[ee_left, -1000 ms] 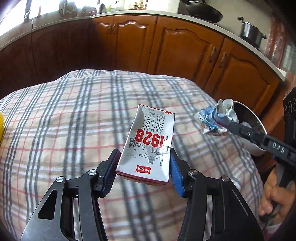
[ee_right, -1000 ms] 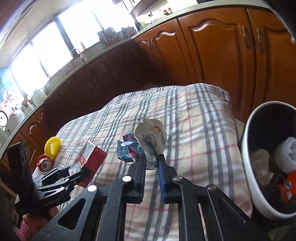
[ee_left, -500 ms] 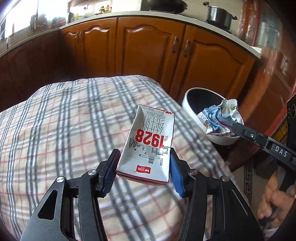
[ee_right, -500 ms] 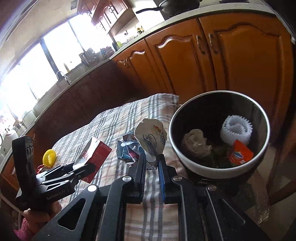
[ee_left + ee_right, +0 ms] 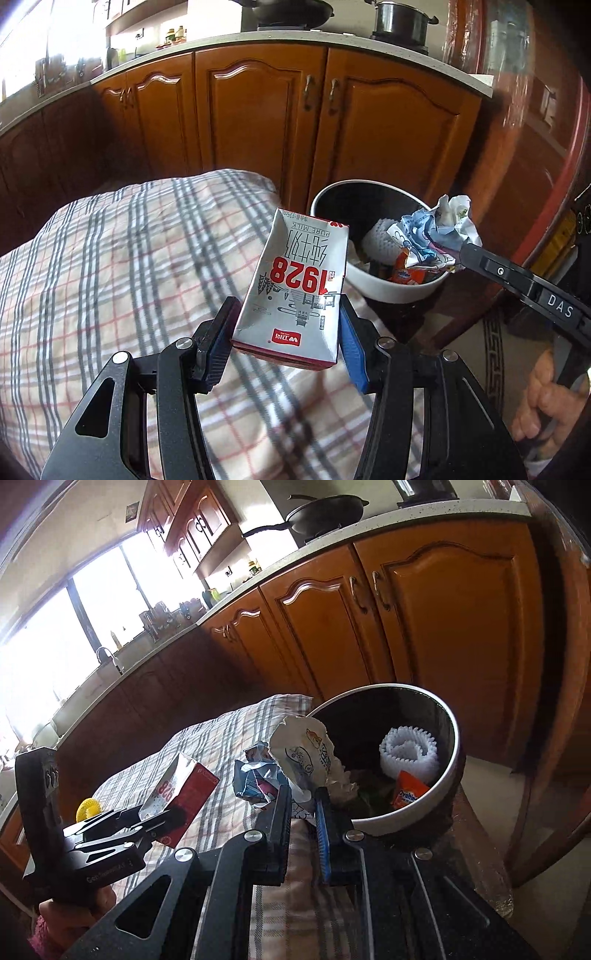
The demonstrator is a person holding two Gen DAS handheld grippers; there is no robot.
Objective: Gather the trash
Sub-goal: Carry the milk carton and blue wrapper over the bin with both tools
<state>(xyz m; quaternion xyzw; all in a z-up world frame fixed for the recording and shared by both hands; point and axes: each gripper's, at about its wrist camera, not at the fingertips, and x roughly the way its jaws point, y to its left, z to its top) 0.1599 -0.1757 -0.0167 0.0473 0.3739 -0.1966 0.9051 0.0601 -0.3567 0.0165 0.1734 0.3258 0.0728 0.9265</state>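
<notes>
We hold two pieces of trash. The first is a small white-and-red cardboard milk carton printed "1928" (image 5: pixel 295 291): dented at its top corner, so we judge it empty, light and easily crushed. The left gripper (image 5: pixel 286 345) has its fingers pinching the carton across its lower side walls, near the base, where the folded bottom stiffens the board; that seems the sound place to hold, since the mid-panel would buckle. The carton hangs above the edge of the grey-and-red plaid cloth (image 5: pixel 122 280), just short of the bin.

The second is a crumpled wad of white and blue printed paper wrappers (image 5: pixel 291 764), soft, nearly weightless, springy. The right gripper (image 5: pixel 301 805) has its fingers nearly together, nipping a lower fold of the wad. We judge such a thin fold could slip or tear, though the load is trivial. In the left wrist view the wad sits over the bin's near rim.

The round white bin with dark inside (image 5: pixel 456 738) stands beside the cloth-covered counter and already holds a white foam sleeve (image 5: pixel 408 755) and an orange sachet (image 5: pixel 408 794). Brown wooden cabinet doors (image 5: pixel 258 122) stand behind.
</notes>
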